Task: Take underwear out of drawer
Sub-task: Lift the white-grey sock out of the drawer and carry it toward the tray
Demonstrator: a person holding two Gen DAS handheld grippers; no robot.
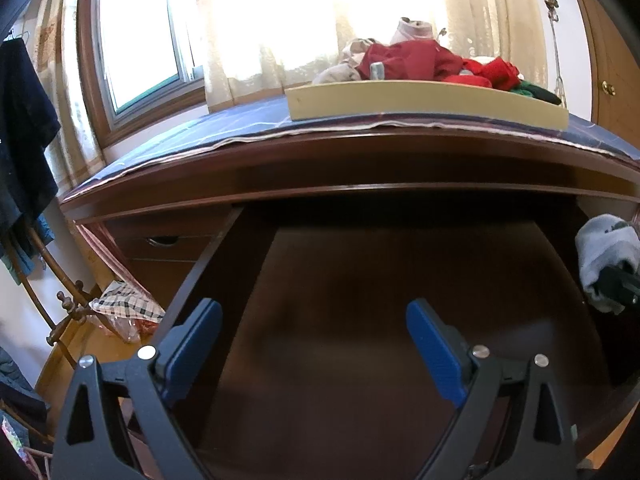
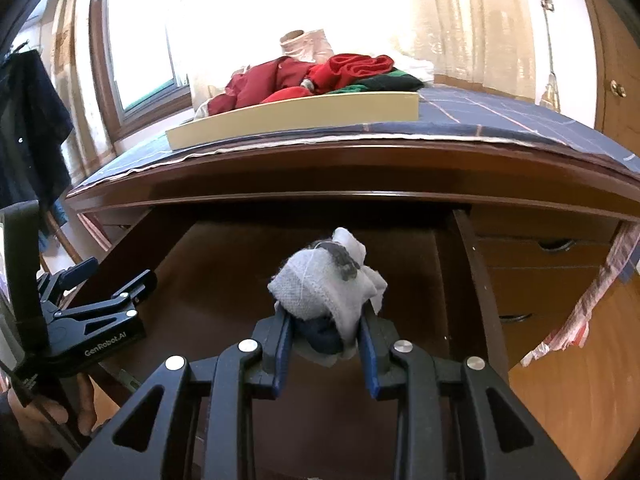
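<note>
The dark wooden drawer (image 1: 360,300) stands pulled out under the desk top; its bare floor also shows in the right wrist view (image 2: 224,280). My right gripper (image 2: 326,320) is shut on rolled grey-and-white underwear (image 2: 324,280) and holds it above the drawer. The same bundle shows at the right edge of the left wrist view (image 1: 604,256). My left gripper (image 1: 314,340) is open and empty over the drawer's front left part, its blue pads (image 1: 196,344) wide apart. It shows at the left in the right wrist view (image 2: 106,288).
A shallow cream tray (image 1: 420,100) with red, green and white clothes (image 2: 320,76) sits on the blue-cloth desk top (image 2: 500,120). Shut drawers (image 2: 548,272) flank the open one on the right. Dark clothes hang on a rack (image 1: 24,140) at left. A checked bag (image 1: 124,304) lies on the floor.
</note>
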